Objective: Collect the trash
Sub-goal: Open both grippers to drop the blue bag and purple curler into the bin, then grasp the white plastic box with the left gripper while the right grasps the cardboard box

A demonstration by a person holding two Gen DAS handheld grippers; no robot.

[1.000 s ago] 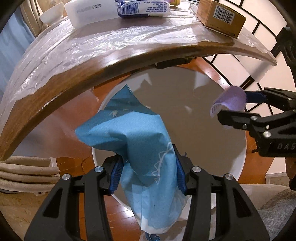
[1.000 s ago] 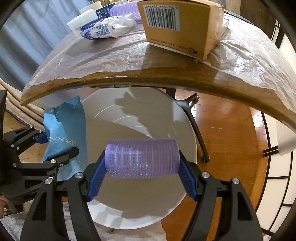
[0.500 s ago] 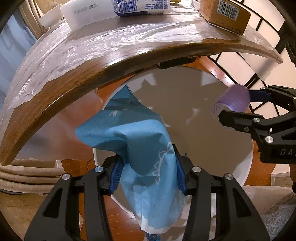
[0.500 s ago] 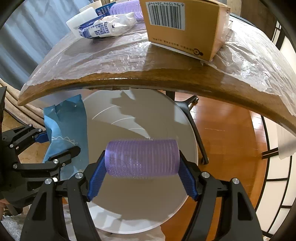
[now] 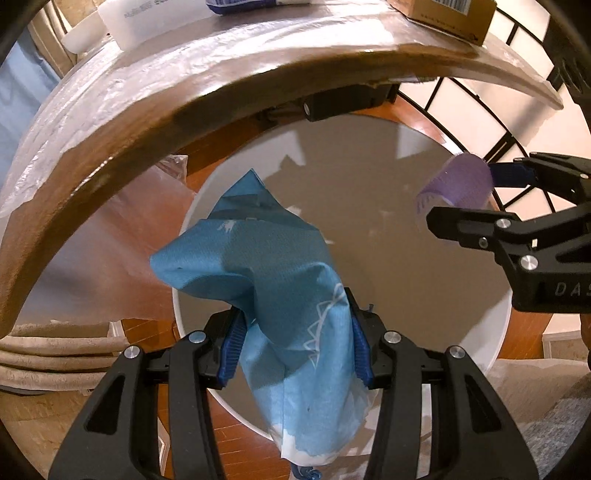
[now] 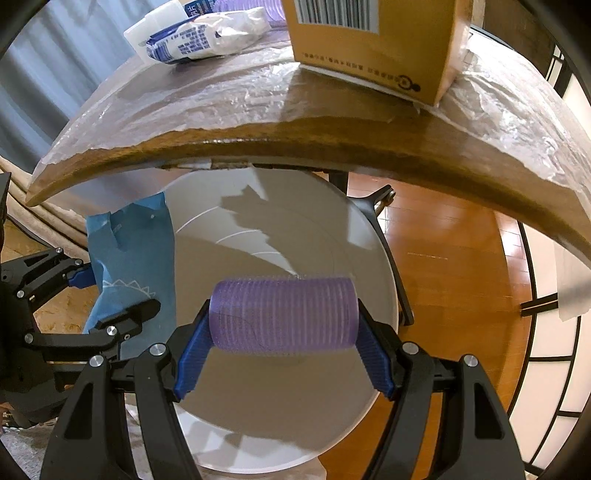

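Observation:
My left gripper [image 5: 295,339] is shut on a crumpled blue wrapper [image 5: 258,266] and holds it over the open round white bin [image 5: 495,354]. My right gripper [image 6: 282,347] is shut on a ribbed purple cup [image 6: 282,314], lying sideways between its pads, also above the bin [image 6: 380,236]. The right gripper with the cup [image 5: 458,181] shows at the right of the left wrist view. The left gripper with the wrapper [image 6: 133,258] shows at the left of the right wrist view.
A wooden table [image 5: 110,122] wrapped in clear plastic arches over the far side of the bin. On it stand a brown cardboard box [image 6: 373,40], a white and blue packet [image 6: 199,37] and a white container [image 5: 147,18]. Wooden floor [image 6: 450,266] lies to the right.
Both grippers have moved lower and closer to the bin and the table edge, still holding the wrapper and the cup. The bin fills more of both views.

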